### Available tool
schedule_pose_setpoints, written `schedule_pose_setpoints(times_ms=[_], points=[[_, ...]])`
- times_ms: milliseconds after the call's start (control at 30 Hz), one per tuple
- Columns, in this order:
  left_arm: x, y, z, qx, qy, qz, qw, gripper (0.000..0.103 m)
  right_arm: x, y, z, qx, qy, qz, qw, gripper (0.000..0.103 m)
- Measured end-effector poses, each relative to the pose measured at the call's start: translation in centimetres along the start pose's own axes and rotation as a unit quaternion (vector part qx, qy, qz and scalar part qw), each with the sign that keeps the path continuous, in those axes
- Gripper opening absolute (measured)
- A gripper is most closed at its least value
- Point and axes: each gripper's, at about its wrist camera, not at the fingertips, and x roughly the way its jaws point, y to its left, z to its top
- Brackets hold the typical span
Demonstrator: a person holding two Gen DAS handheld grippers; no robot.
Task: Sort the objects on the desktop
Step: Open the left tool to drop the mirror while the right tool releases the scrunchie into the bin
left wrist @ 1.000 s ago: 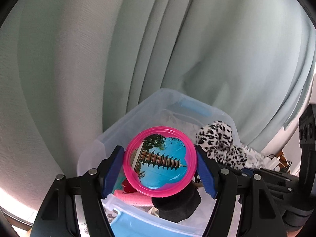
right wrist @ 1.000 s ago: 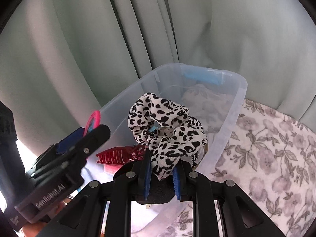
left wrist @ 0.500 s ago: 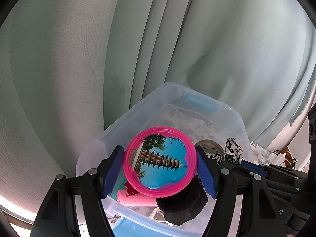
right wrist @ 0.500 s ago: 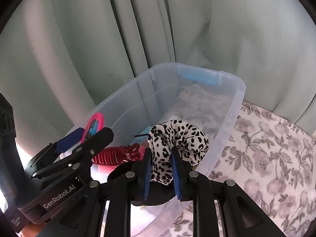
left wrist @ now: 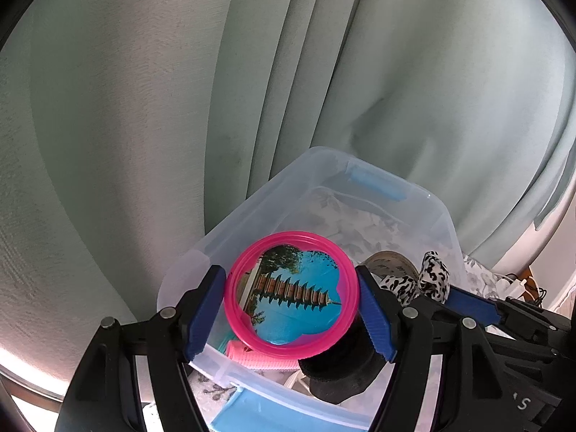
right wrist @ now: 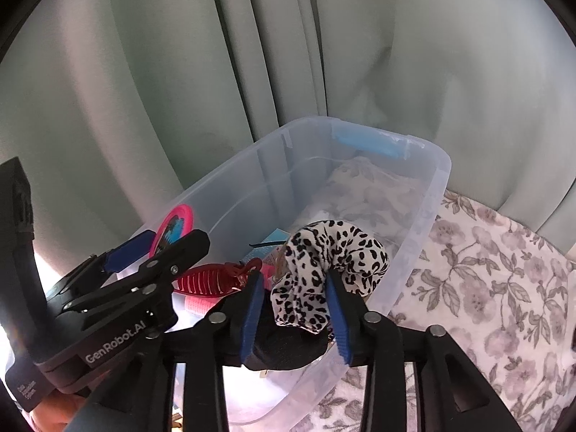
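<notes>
My right gripper (right wrist: 293, 309) has just been opening around the scrunchie (right wrist: 333, 262) over the bin (right wrist: 437, 194), while my left gripper (left wrist: 291, 304) clamps the mirror (left wrist: 291, 295) there; fabric snagging a pad could drag it back out.

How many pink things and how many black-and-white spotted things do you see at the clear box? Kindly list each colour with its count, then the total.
Pink: 2, the round pink-rimmed mirror and the pink hair roller
Black-and-white spotted: 1, the leopard-print scrunchie
Total: 3
</notes>
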Motion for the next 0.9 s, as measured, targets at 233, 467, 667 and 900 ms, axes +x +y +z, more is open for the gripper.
schedule_pose_setpoints(times_ms=[233,467,667,900], points=[[-0.9,1.0,-0.3,-0.002,0.003,-0.006,1.0,0.073,0.2,-0.3,-0.1,0.001,-0.005,0.002,1.0,0.051],[-0.7,0.9,-0.3,-0.003,0.001,-0.006,1.0,0.075,-0.3,-0.2,-0.3,0.0,-0.007,0.002,1.0,0.053],[-1.0,1.0,-0.2,-0.002,0.002,-0.001,1.0,0.076,-0.5,0.0,-0.3,-0.002,-0.008,0.0,1.0,0.054],[-3.6,1.5,-0.1,0.004,0.004,0.008,0.9999,0.076,-0.4,0.0,-0.3,-0.002,-0.008,-0.001,1.0,0.058]])
